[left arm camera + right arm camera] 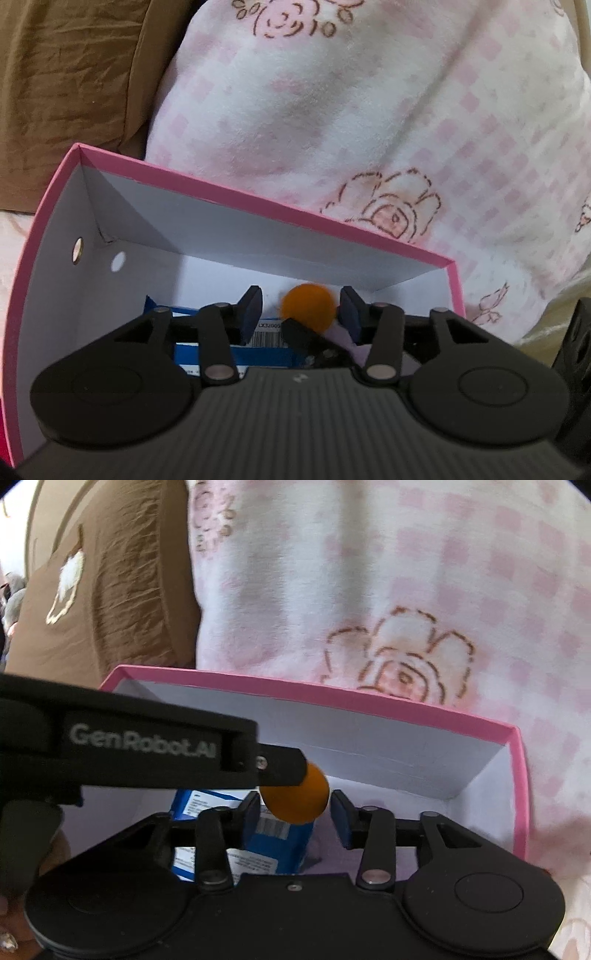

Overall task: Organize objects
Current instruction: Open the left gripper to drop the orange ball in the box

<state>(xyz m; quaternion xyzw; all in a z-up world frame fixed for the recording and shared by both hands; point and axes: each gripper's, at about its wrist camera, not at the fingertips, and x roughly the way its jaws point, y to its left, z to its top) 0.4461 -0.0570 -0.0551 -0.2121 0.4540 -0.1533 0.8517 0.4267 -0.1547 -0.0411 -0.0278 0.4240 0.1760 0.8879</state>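
Note:
A pink box (258, 197) with white inner walls lies open on the bed; it also shows in the right wrist view (332, 698). Inside lie a blue carton (266, 356) with a barcode, seen too in the right wrist view (284, 853), and a pale purple thing (349, 343). An orange ball (308, 308) is over the box between my left gripper's fingers. My left gripper (301, 314) is open. In the right wrist view the ball (295, 797) sits at the left gripper's fingertip (284, 766). My right gripper (293, 812) is open, just below the ball.
A pink-and-white checked fleece blanket (351, 110) with rose prints rises behind the box. A brown pillow (66, 74) with a small white embroidery (66, 587) lies at the back left.

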